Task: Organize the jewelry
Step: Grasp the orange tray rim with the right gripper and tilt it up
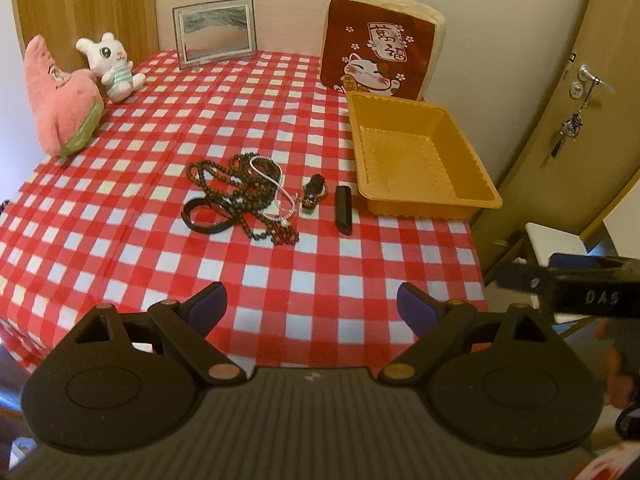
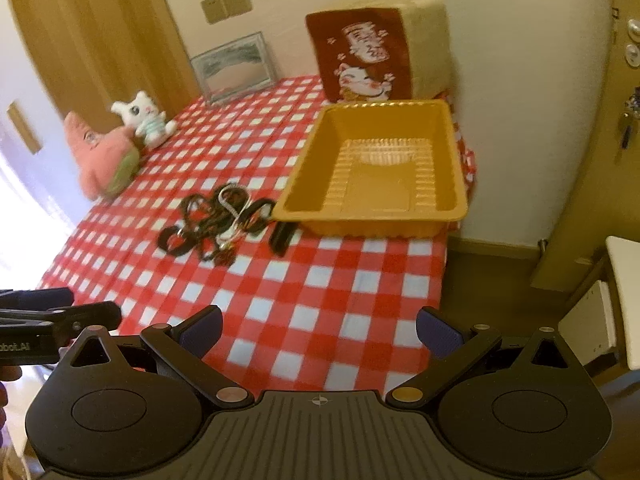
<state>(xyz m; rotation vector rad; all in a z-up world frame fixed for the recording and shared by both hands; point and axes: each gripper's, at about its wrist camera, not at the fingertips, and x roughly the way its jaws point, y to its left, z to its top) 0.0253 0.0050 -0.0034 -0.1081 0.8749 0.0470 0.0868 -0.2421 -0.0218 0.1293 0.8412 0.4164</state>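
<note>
Two grippers, left gripper (image 1: 311, 307) and right gripper (image 2: 319, 330), hover with jaws apart; the jewelry pile (image 1: 244, 196) lies far ahead mid-table, straight before the left one, tray (image 1: 420, 152) to its right
</note>
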